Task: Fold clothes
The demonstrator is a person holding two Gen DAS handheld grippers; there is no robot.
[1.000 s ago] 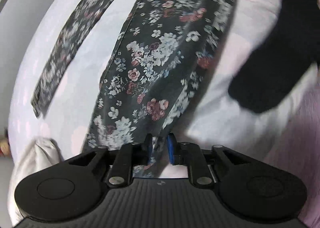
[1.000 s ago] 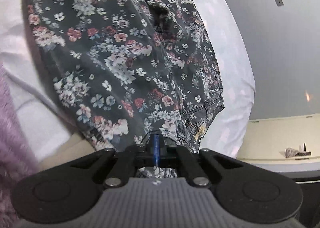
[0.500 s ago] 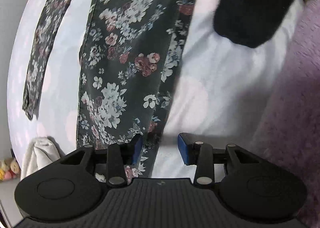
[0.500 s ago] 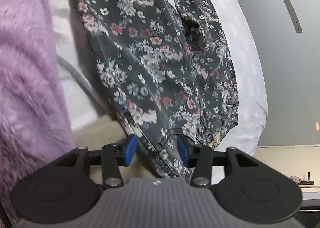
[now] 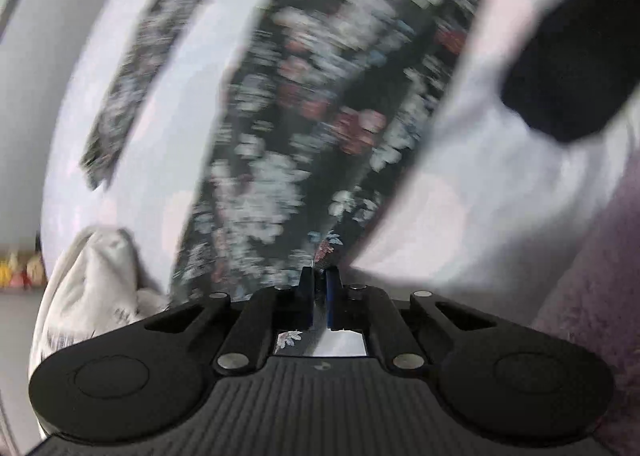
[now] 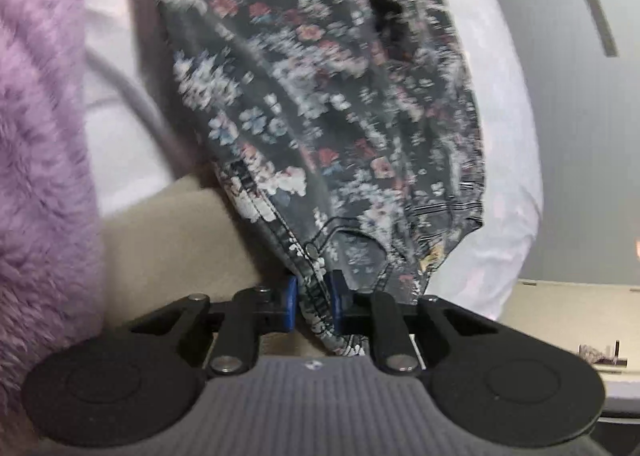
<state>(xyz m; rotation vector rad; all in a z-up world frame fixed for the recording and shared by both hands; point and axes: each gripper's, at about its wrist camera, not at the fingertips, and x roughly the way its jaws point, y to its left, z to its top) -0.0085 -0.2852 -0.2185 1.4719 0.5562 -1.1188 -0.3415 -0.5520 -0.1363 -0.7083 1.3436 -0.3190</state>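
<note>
Lying stretched out on a white bed sheet, the dark flowered trousers run away from both cameras, with a separate strip of the same flowered cloth lying apart to their left in the left wrist view.

The left claw is clenched on the near edge of the fabric, which bunches up between its pads. The right claw has the waistband, a stitched hem with a metal rivet, between its blue pads, and its jaws are closing on it; the cloth already fills the gap and the pads seem to press it.

The trousers look like a light, denim-like weave: soft enough to drape and wrinkle, yet with thick seams at the waist that give a firm, non-slippery bite. Holding them there, at the two ends of the waistband, seems the best place, since thin single layers further along would likely slide or stretch. They will probably sag in the middle when lifted, so both claws should move together.

A fluffy purple blanket lies beside the trousers, a black garment sits further along the sheet, and a white cloth lies at the bed's edge.
</note>
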